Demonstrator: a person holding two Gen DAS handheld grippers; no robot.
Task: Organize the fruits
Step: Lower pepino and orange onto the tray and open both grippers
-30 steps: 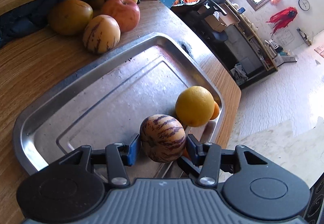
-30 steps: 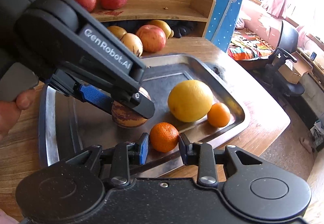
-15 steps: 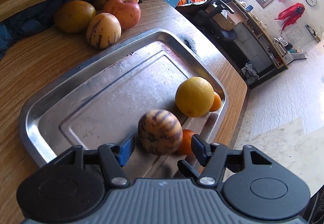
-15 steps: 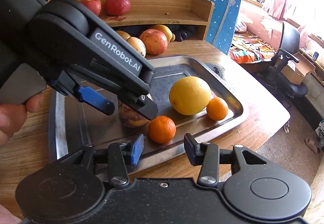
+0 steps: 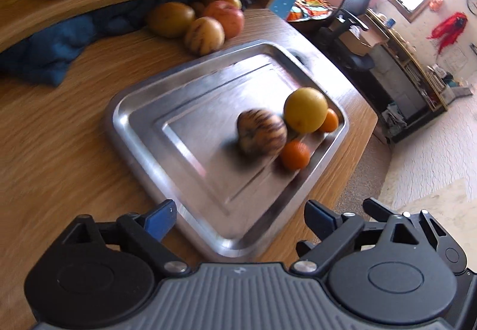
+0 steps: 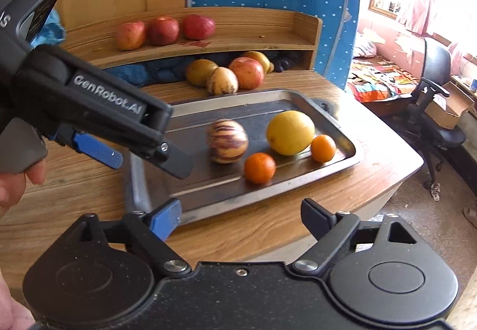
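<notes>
Sitting on the metal tray (image 6: 342,116) already: a striped melon-like fruit (image 6: 227,141), a large yellow citrus (image 6: 290,132) just beside it, and two small oranges (image 6: 260,168) along the tray's near edge, all bunched at one end, with much bare metal elsewhere. Hovering empty above the tray's near side, the left gripper (image 6: 149,155), jaws spread wide and grasping nothing; likewise hanging back over the table edge, the right gripper (image 6: 241,218), jaws released. Waiting off the tray on the wooden table (image 6: 89,189), by the shelf: a second striped fruit (image 6: 223,81), a red apple (image 6: 246,72) and yellowish fruits behind. Resting on the upper shelf (image 6: 253,34), three red fruits (image 6: 164,30). Looking roughly half done, judging by the count; sorting of the remaining cluster apparently left.
</notes>
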